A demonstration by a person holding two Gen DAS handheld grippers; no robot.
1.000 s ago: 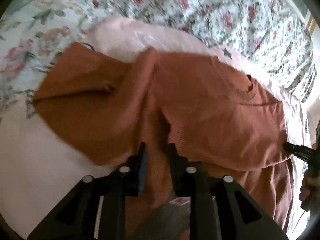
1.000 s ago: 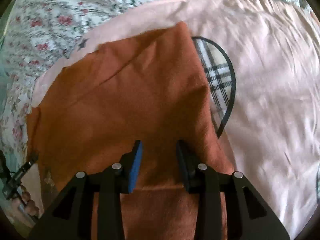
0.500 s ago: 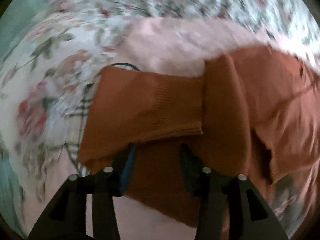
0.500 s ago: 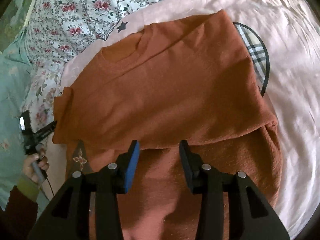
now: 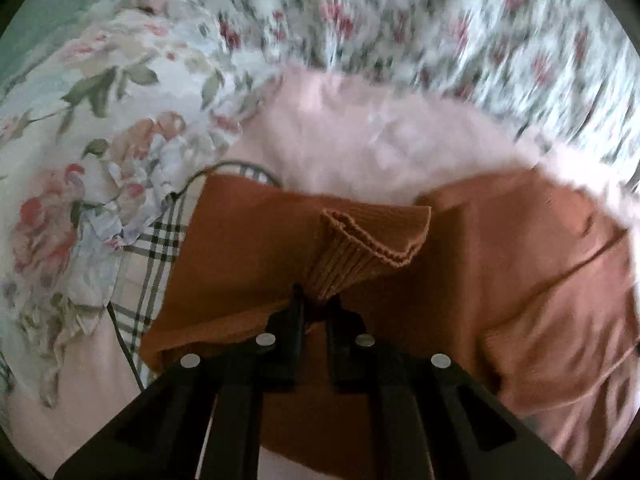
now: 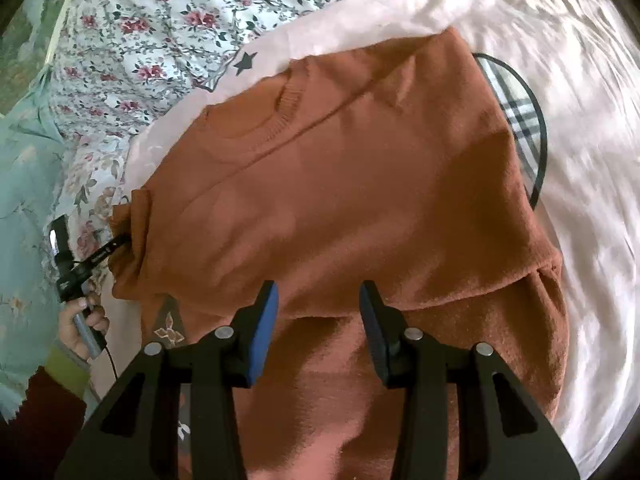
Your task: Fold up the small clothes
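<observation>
Rust-orange knit sweater (image 6: 340, 184) spread on a pale pink sheet (image 6: 568, 80), itself laid over a bed covered in a rose-print floral bedspread (image 6: 152, 20). Seen from the right wrist: round neckline toward the upper left, upper part of the sweater doubled over the lower part, fold edge running just ahead of the right gripper (image 6: 316, 296). Jaws there standing apart, blue pads facing each other, hovering over orange cloth with nothing pinched between them. Black star (image 6: 245, 62) printed on the sheet beyond the collar. Plaid patch with a dark curved outline (image 6: 520, 120) peeking out from under the sweater's right edge. At the far left, a hand (image 6: 82, 320) gripping the handle of the left gripper (image 6: 120, 241), tips buried in the sweater's left edge.

Seen from the left wrist, blurred by motion: left gripper (image 5: 316, 304) with jaws just drawn together, clamped on the ribbed cuff (image 5: 360, 248) of a sleeve, cuff bunched and lifted off the sweater's body. Same plaid patch (image 5: 160, 240) at left, floral bedspread (image 5: 440, 20) beyond.
</observation>
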